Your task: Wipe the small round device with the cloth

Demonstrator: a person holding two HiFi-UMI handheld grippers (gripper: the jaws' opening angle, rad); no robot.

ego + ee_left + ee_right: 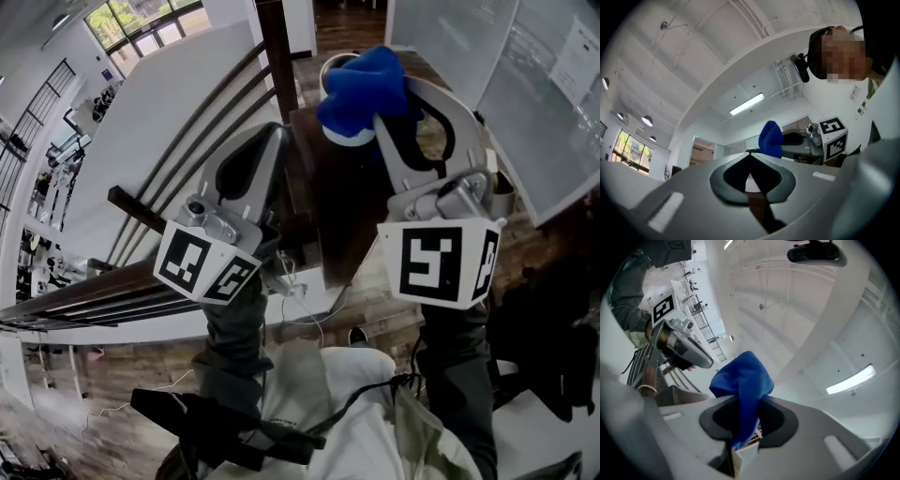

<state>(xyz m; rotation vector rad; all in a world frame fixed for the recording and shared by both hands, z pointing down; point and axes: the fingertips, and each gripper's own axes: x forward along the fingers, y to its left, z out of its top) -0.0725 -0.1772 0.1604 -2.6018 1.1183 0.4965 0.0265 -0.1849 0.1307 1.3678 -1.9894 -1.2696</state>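
Note:
In the head view my right gripper is shut on a bunched blue cloth. The cloth lies over a small round white device standing on a dark wooden top; only parts of the device's rim show. The right gripper view shows the blue cloth pinched between the jaws of my right gripper and spilling out in front. My left gripper is just left of the device, shut with nothing in it. In its own view my left gripper has its tips together, with the blue cloth beyond them.
Dark wooden rails slant along the left beside a white wall. Glass panels stand at the right. Below are wood flooring with a white cable, the person's pale trousers and a dark bag.

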